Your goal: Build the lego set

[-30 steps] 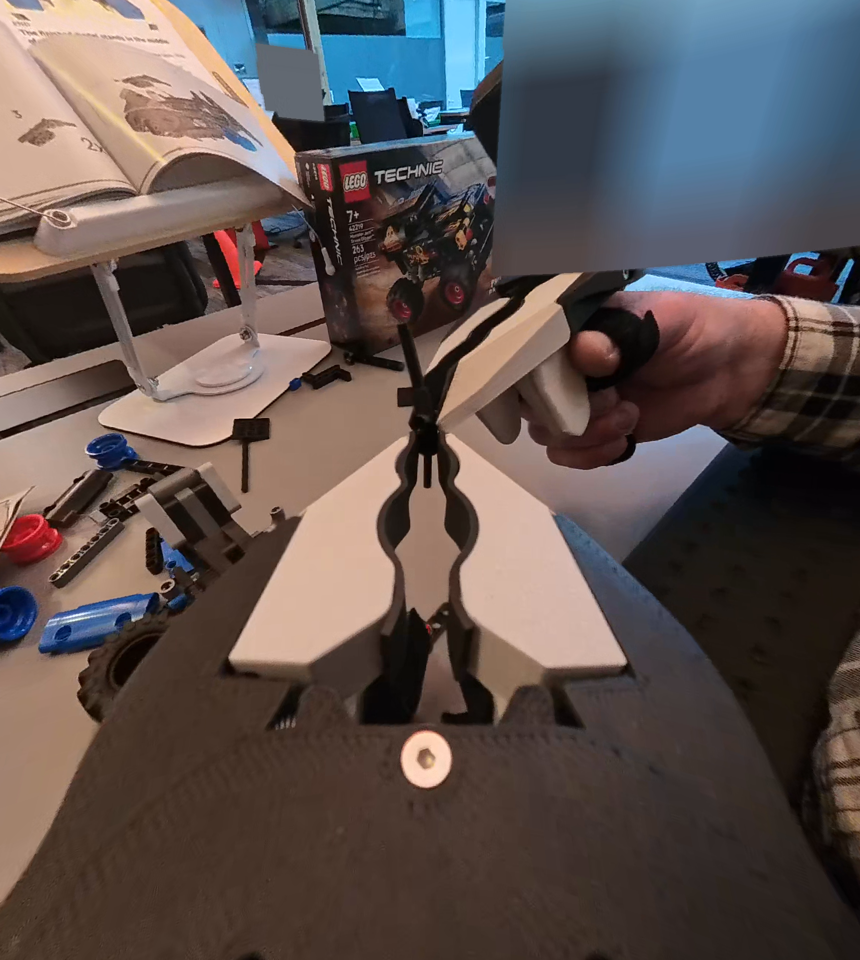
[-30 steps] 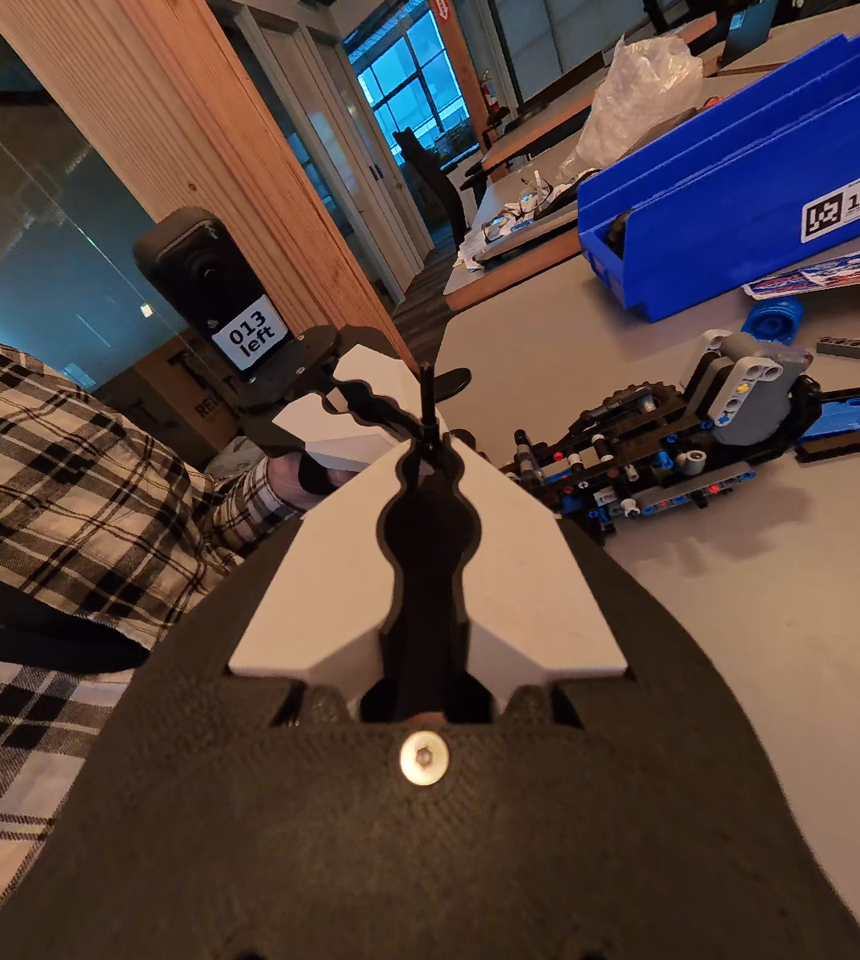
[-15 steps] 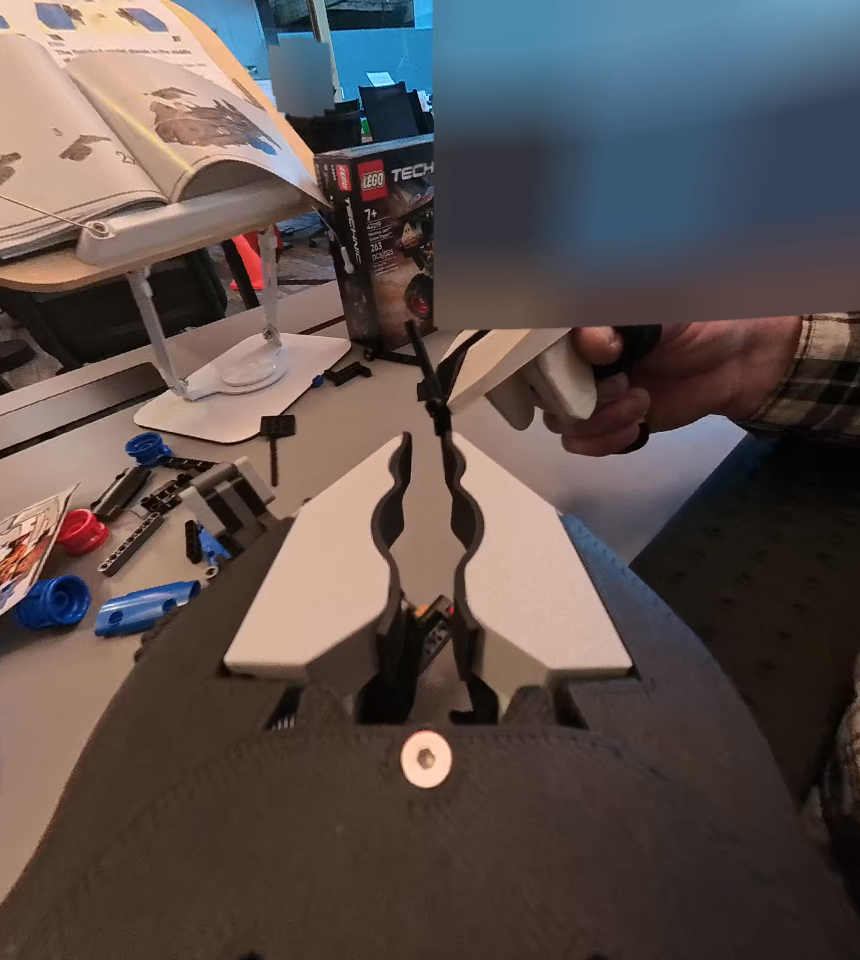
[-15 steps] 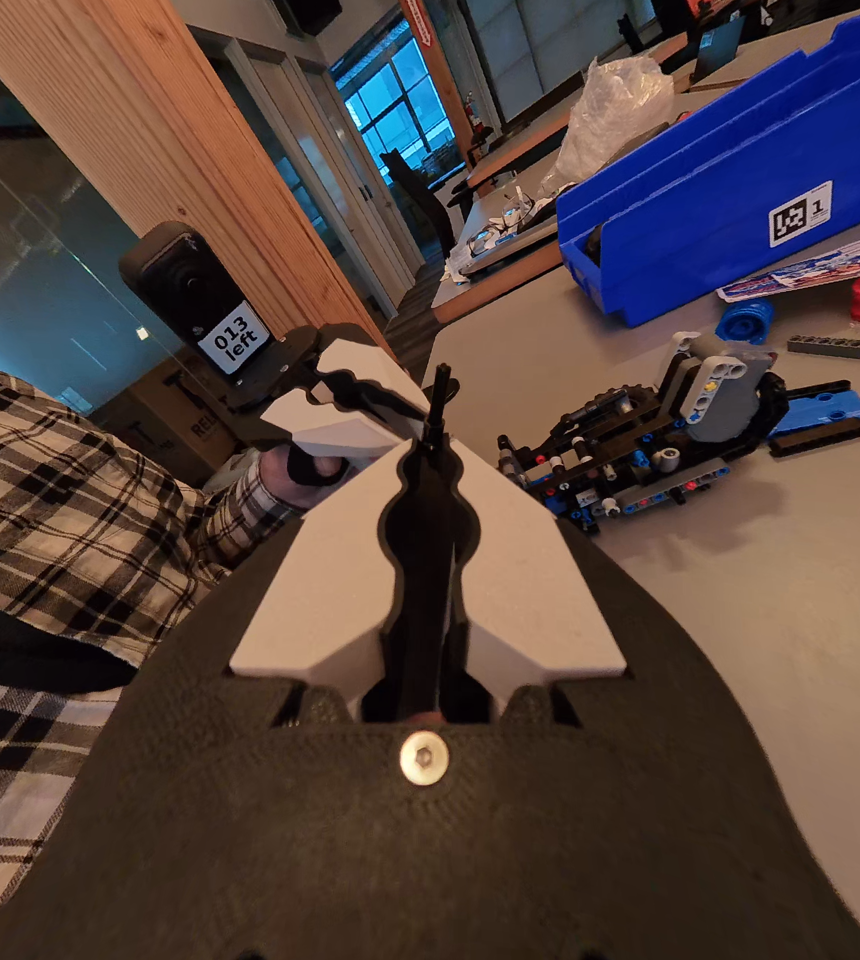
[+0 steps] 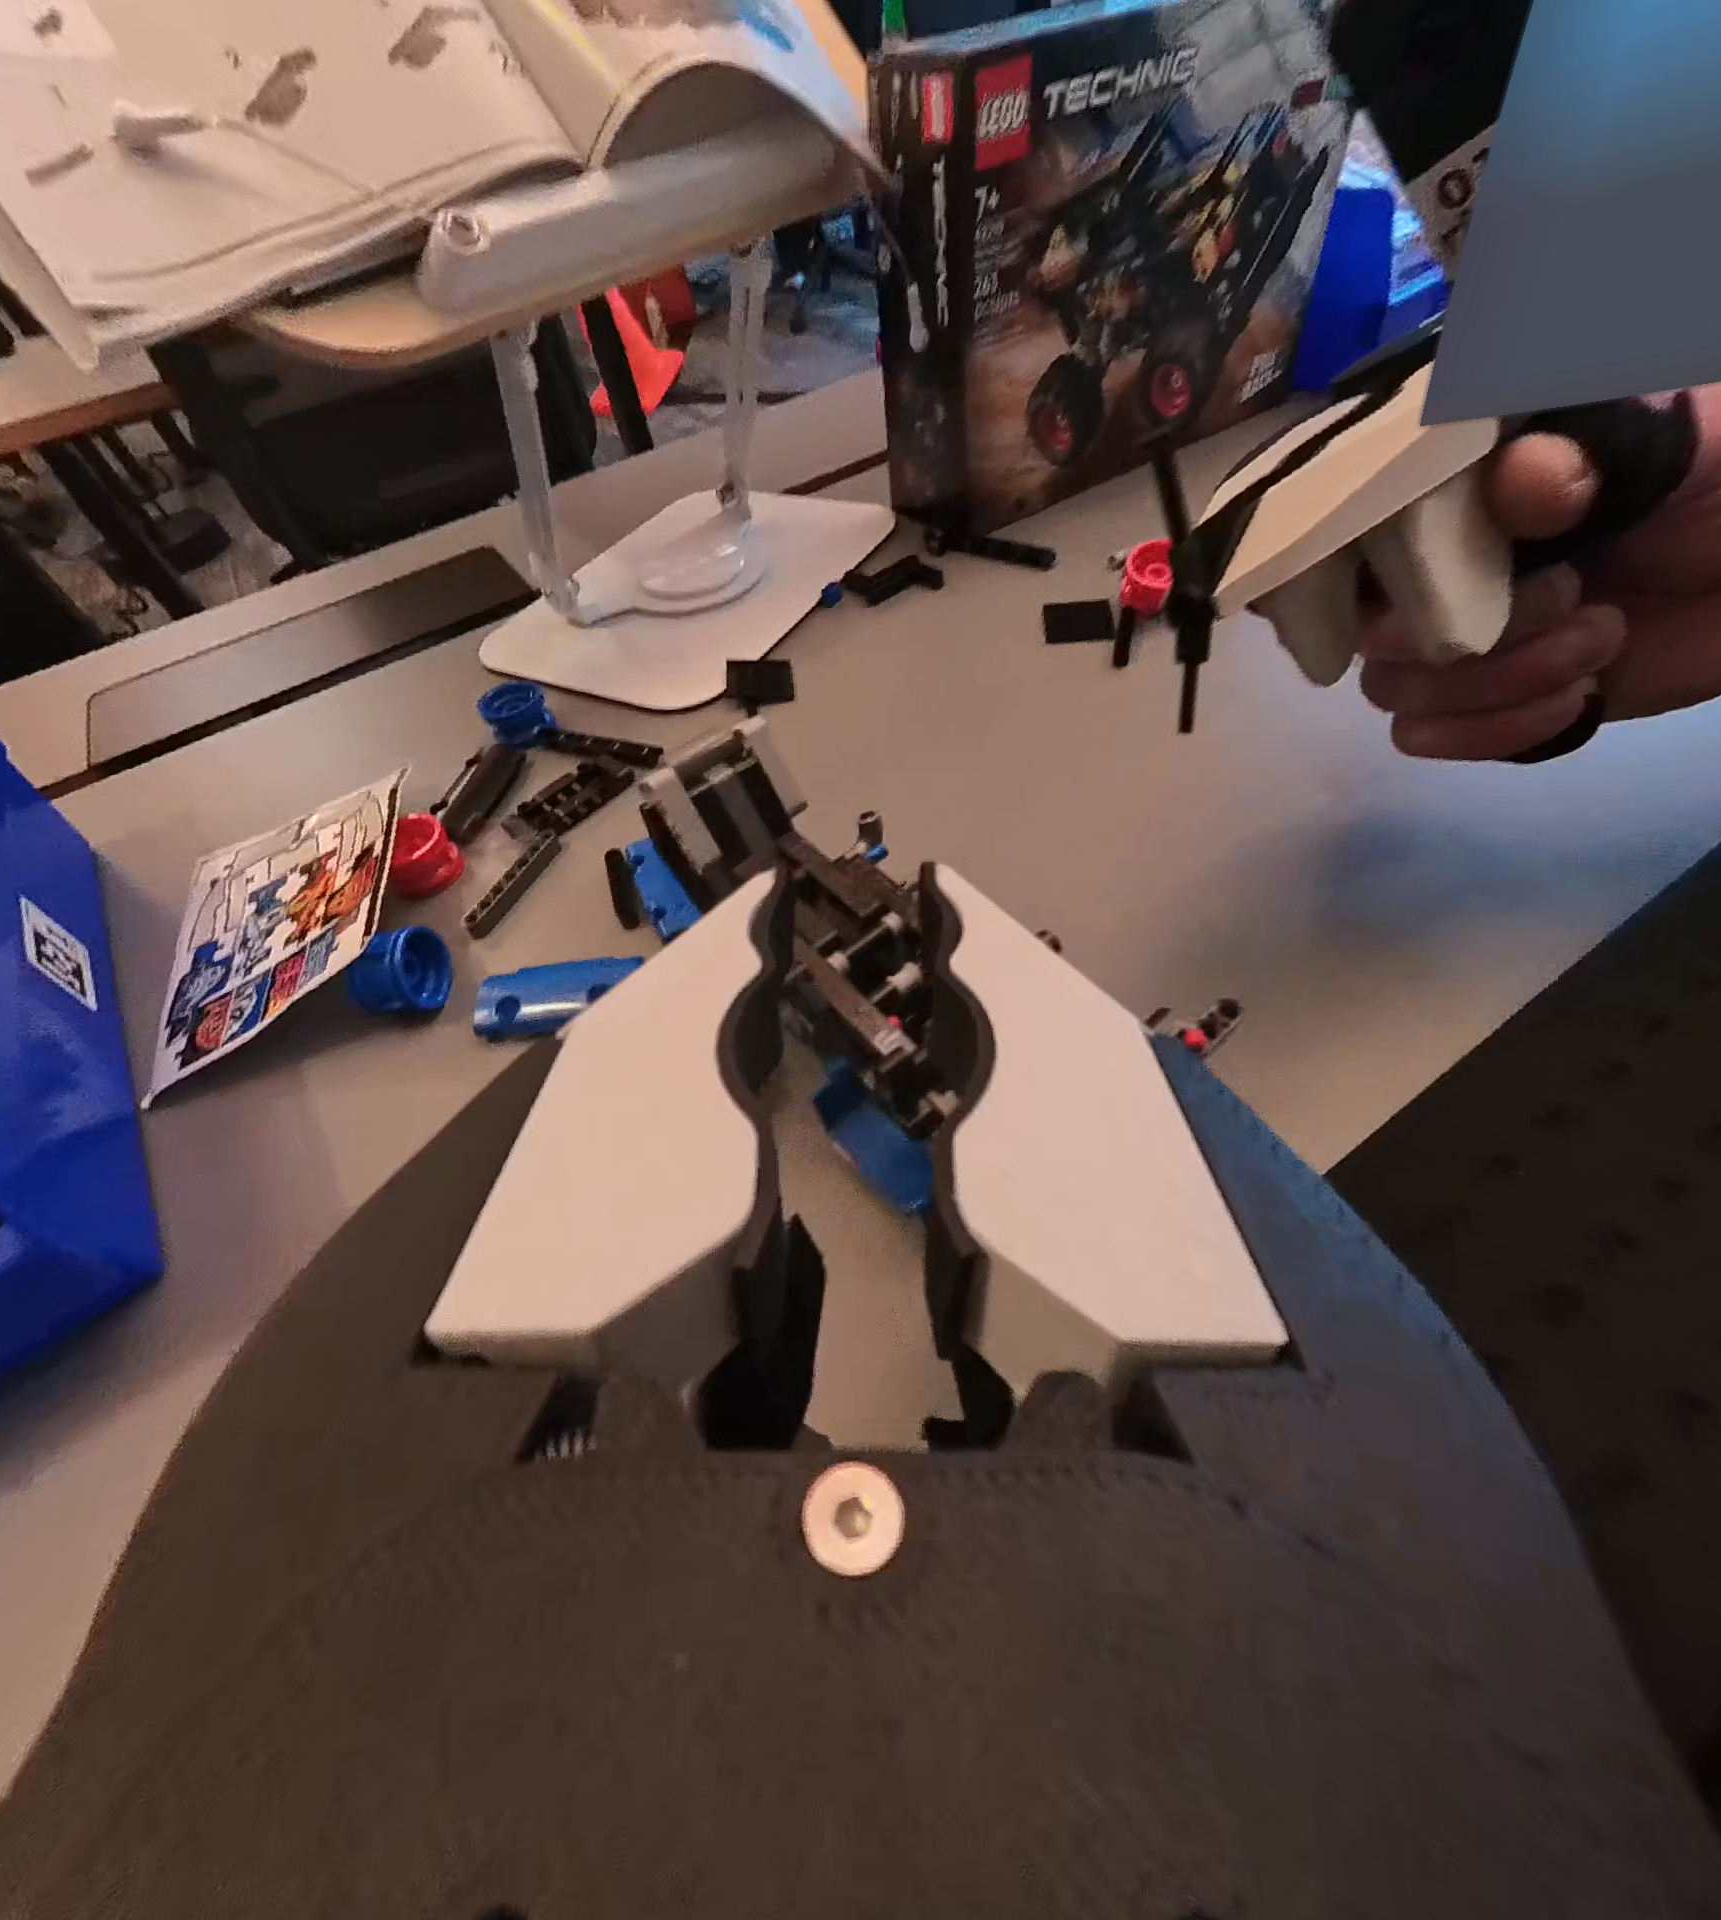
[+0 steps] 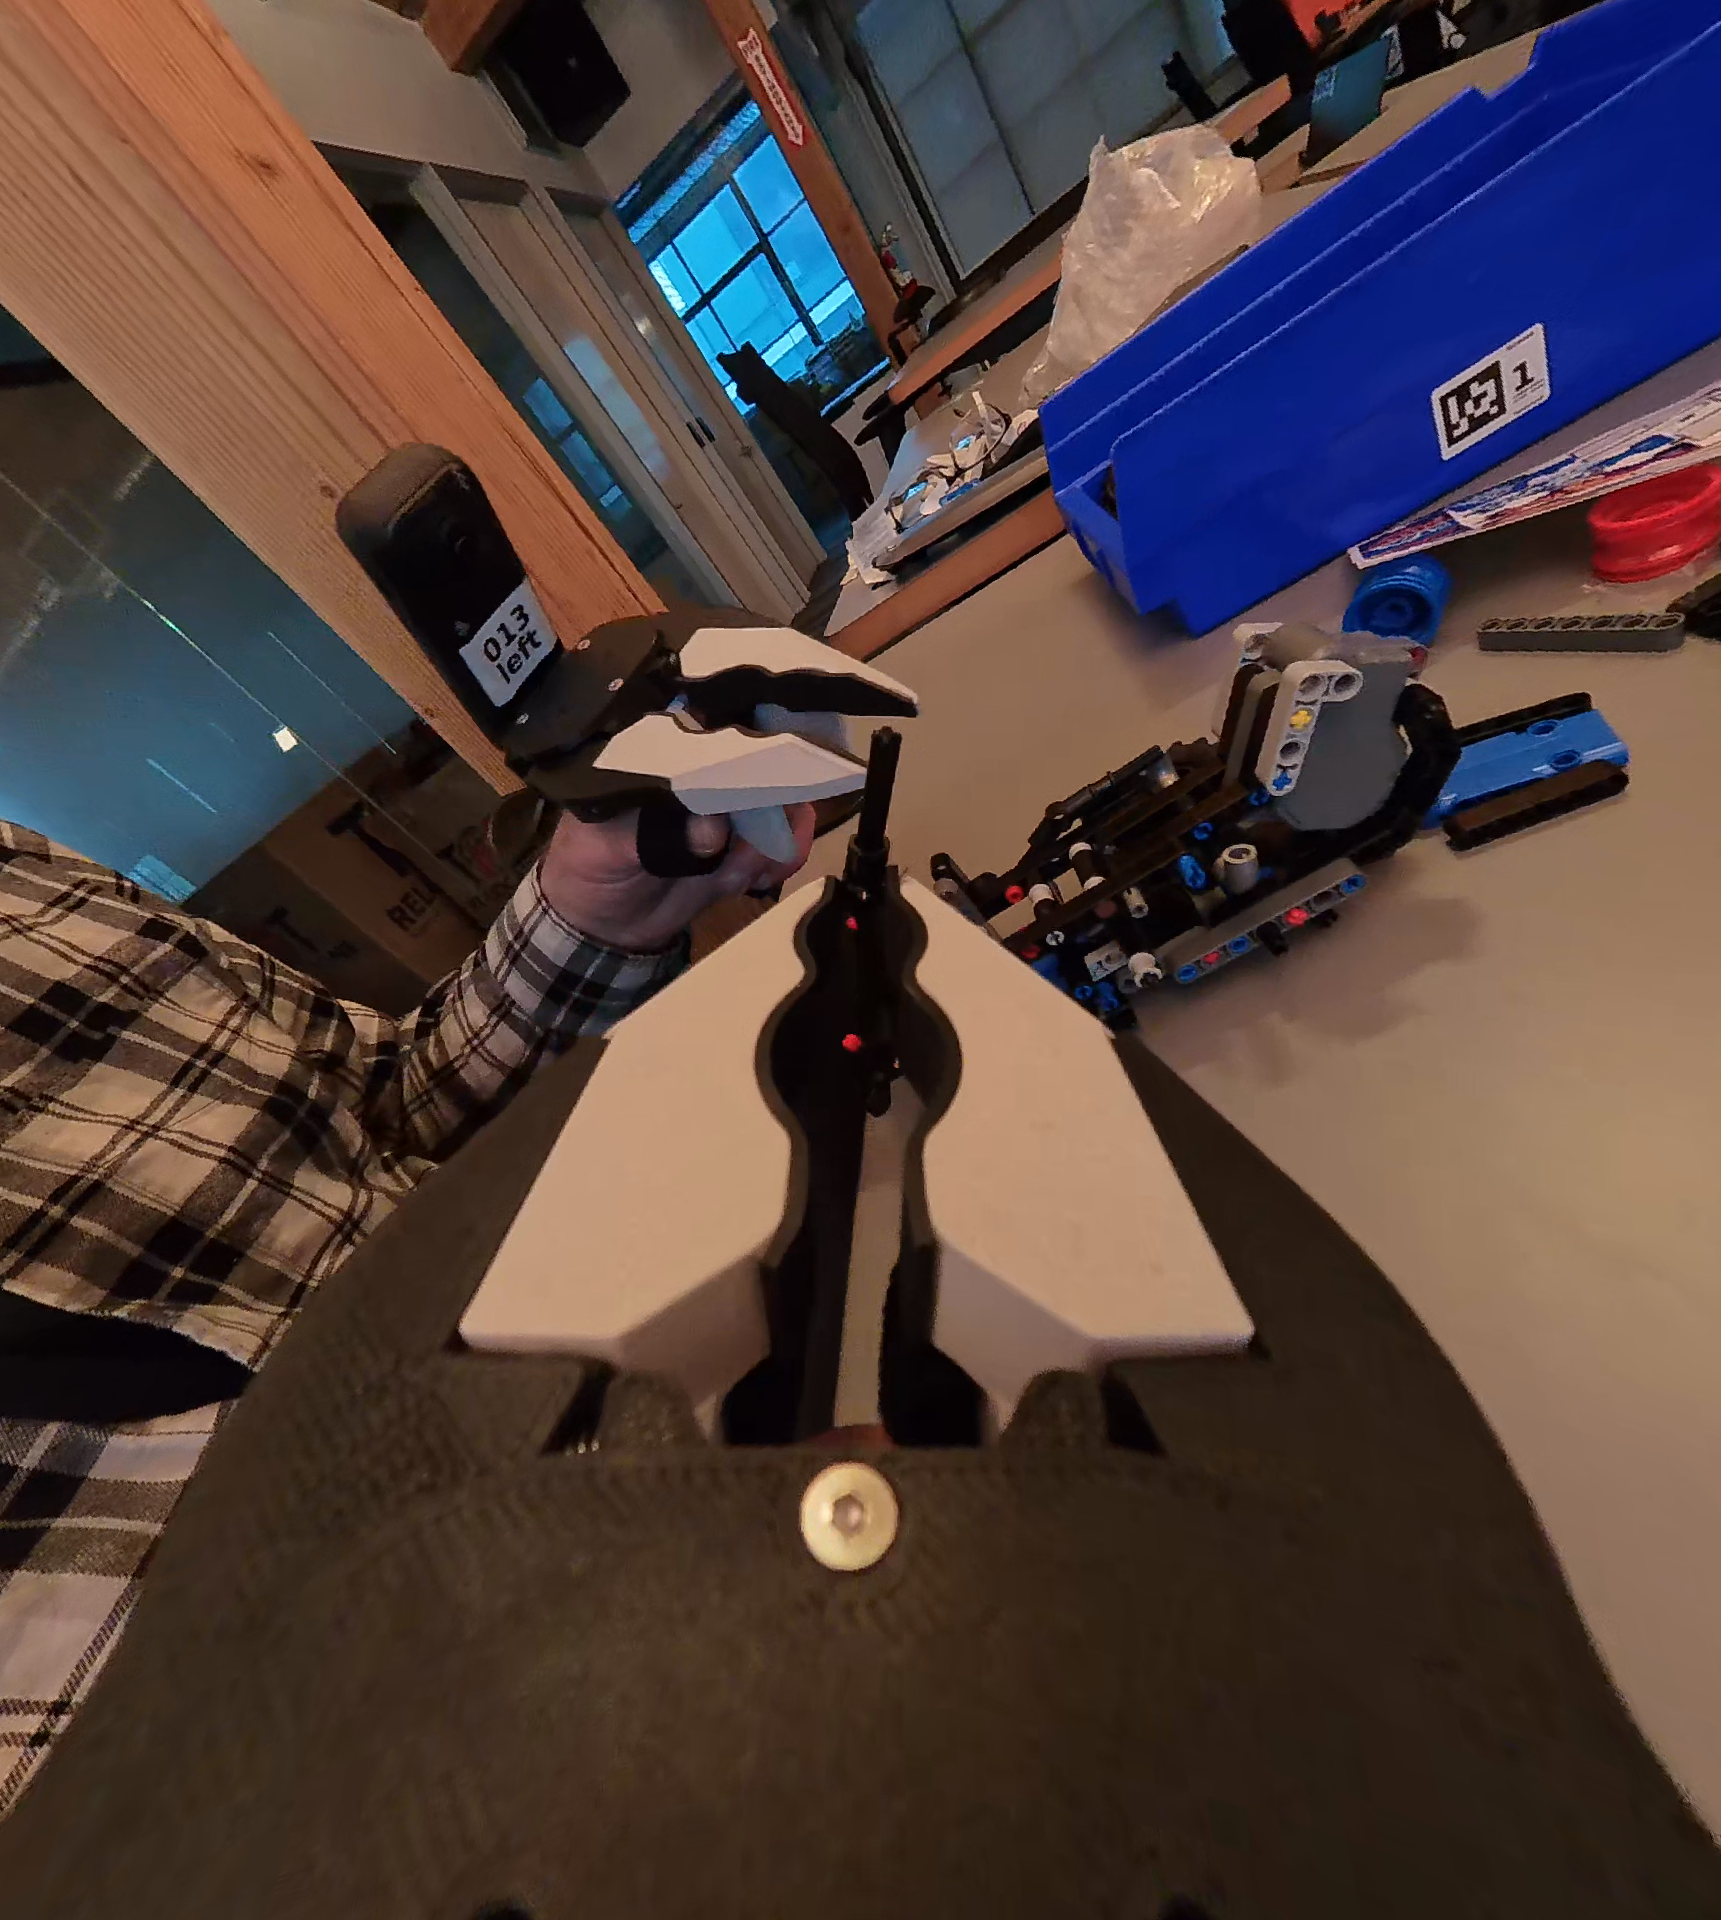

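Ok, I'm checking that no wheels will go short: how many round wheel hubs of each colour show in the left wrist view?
Blue round plastic wheel hubs: 2
Red round plastic wheel hubs: 2
Total: 4

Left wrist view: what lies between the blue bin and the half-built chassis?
The sticker sheet, a red hub, a blue hub, a blue tube piece and a dark beam lie on the table there, seen in the left wrist view.
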The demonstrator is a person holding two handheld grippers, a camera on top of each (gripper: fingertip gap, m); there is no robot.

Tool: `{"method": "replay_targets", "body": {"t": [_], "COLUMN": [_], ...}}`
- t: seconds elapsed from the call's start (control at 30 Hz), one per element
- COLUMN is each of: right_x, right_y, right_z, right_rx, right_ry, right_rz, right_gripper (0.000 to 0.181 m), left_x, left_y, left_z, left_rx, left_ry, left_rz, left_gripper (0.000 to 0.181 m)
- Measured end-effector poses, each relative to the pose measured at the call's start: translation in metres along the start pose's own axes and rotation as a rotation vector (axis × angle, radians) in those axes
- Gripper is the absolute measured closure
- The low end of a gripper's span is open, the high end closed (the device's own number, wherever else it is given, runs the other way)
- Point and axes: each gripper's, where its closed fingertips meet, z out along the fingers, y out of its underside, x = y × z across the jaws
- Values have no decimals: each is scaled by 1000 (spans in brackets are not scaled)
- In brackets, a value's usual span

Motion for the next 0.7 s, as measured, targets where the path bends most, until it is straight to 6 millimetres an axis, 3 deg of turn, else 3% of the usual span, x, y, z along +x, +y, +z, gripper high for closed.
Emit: {"method": "replay_targets", "body": {"t": [0.13,0.43,0.7], "right_x": [1,-21,-19], "right_y": [-1,-19,-13], "right_z": [-4,-19,-16], "right_rx": [17,132,105], "right_ry": [-26,-242,-238], "right_rz": [25,46,41], "right_gripper": [176,176,176], "left_x": [-5,-7,2], "left_y": [11,30,44], "left_z": [4,11,13], "left_rx": [-42,-97,-151], "left_ry": [24,83,159], "left_rz": [-31,-87,-125], "left_gripper": [154,147,141]}}
